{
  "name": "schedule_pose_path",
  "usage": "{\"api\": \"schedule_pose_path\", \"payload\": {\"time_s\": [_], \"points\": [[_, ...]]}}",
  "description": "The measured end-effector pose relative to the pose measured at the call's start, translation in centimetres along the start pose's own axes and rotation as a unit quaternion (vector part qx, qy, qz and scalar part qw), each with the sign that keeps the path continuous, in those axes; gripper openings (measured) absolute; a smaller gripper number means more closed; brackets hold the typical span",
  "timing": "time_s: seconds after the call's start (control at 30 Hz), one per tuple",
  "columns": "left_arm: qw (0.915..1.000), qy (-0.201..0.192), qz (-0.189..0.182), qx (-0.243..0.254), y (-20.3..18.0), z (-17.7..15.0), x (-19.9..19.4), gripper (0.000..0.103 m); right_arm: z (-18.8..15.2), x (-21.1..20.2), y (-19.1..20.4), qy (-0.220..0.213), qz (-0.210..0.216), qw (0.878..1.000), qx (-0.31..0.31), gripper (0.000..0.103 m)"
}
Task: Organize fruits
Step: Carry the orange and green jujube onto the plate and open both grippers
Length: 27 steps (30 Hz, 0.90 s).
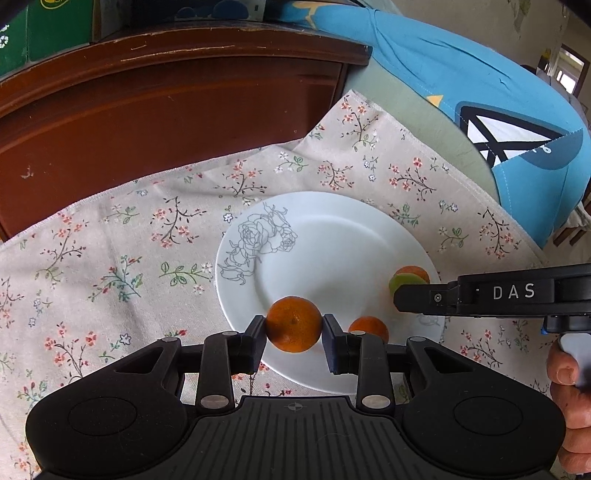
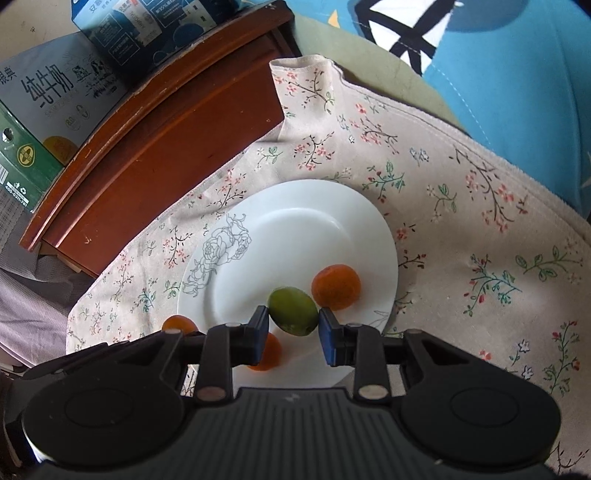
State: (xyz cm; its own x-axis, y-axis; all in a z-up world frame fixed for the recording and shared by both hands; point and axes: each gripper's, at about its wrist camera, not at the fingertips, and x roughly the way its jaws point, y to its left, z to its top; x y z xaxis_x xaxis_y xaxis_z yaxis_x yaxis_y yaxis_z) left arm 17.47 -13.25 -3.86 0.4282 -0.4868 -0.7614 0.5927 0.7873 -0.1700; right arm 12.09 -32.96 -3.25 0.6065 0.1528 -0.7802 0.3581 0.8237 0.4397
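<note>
1 plate point(image 2: 354, 206), 3 oranges point(image 2: 335, 287), 1 green fruit point(image 2: 293, 311), 2 tools point(image 1: 294, 325)

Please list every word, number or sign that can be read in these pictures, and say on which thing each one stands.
"DAS": white letters on the side of the right gripper.
"纯牛奶": large characters on the grey milk carton.
"典": at the picture's edge, same carton.
"400-0311761", roughly: small and blurred, on the green box.
Blue carton: white print, too small to read.
Plate: rose drawing only, no words.
</note>
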Motion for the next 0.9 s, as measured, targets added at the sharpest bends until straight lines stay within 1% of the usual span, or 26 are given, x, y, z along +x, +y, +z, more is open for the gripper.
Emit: {"api": "schedule_pose_path", "payload": {"time_s": [0.17, 0.2, 0.23, 0.27, 0.33, 0.4, 0.47, 0.57, 0.6, 0.67, 0.7, 0.73, 0.8, 0.9], "points": [[0.9999, -0.01, 0.001, 0.001, -0.2, 0.1, -0.3, 0.032, 0.1, -0.1, 0.0, -0.008, 0.006, 1.0, 0.001, 0.033], [0.9999, -0.014, 0.002, -0.001, -0.3, 0.2, -0.5, 0.038, 0.2, -0.2, 0.0, -0.014, 0.008, 1.0, 0.001, 0.033], [0.9998, -0.018, 0.004, -0.002, -0.3, 0.2, -0.7, 0.047, 0.2, -0.3, 0.0, -0.016, 0.011, 1.0, 0.001, 0.033], [0.9997, -0.025, 0.008, -0.003, -0.4, 0.3, -1.1, 0.052, 0.3, -0.4, 0.0, -0.018, 0.014, 1.0, 0.003, 0.033], [0.9993, -0.034, 0.016, -0.004, -0.5, 0.5, -1.7, 0.066, 0.4, -0.6, -0.1, -0.026, 0.02, 0.999, 0.007, 0.034], [0.999, -0.04, 0.02, -0.008, -0.4, 0.7, -2.2, 0.073, 0.5, -0.8, 0.2, -0.031, 0.012, 0.999, -0.005, 0.039], [0.9989, -0.039, 0.02, -0.019, -0.1, 1.0, -2.7, 0.076, 0.6, -0.9, 0.5, -0.035, 0.012, 0.999, -0.015, 0.041], [0.9986, -0.035, 0.018, -0.035, 0.6, 1.1, -3.2, 0.077, 0.6, -1.2, 0.7, -0.042, 0.023, 0.999, -0.022, 0.041], [0.9982, -0.036, 0.022, -0.042, 0.9, 1.1, -3.5, 0.077, 0.6, -1.3, 0.9, -0.044, 0.027, 0.998, -0.027, 0.043], [0.9971, -0.044, 0.035, -0.053, 1.4, 0.9, -4.1, 0.079, 0.5, -1.5, 1.2, -0.048, 0.036, 0.998, -0.036, 0.047], [0.9963, -0.045, 0.048, -0.056, 1.6, 0.9, -4.3, 0.086, 0.4, -1.5, 1.3, -0.05, 0.038, 0.997, -0.038, 0.051], [0.9951, -0.046, 0.064, -0.06, 1.7, 0.8, -4.6, 0.09, 0.3, -1.6, 1.5, -0.053, 0.038, 0.997, -0.042, 0.054], [0.9939, -0.047, 0.076, -0.064, 2.1, 0.8, -4.8, 0.09, 0.1, -1.6, 1.8, -0.056, 0.037, 0.996, -0.051, 0.055], [0.992, -0.051, 0.079, -0.084, 2.8, 0.5, -5.1, 0.09, -0.2, -1.5, 2.1, -0.048, 0.038, 0.996, -0.06, 0.056]]}}
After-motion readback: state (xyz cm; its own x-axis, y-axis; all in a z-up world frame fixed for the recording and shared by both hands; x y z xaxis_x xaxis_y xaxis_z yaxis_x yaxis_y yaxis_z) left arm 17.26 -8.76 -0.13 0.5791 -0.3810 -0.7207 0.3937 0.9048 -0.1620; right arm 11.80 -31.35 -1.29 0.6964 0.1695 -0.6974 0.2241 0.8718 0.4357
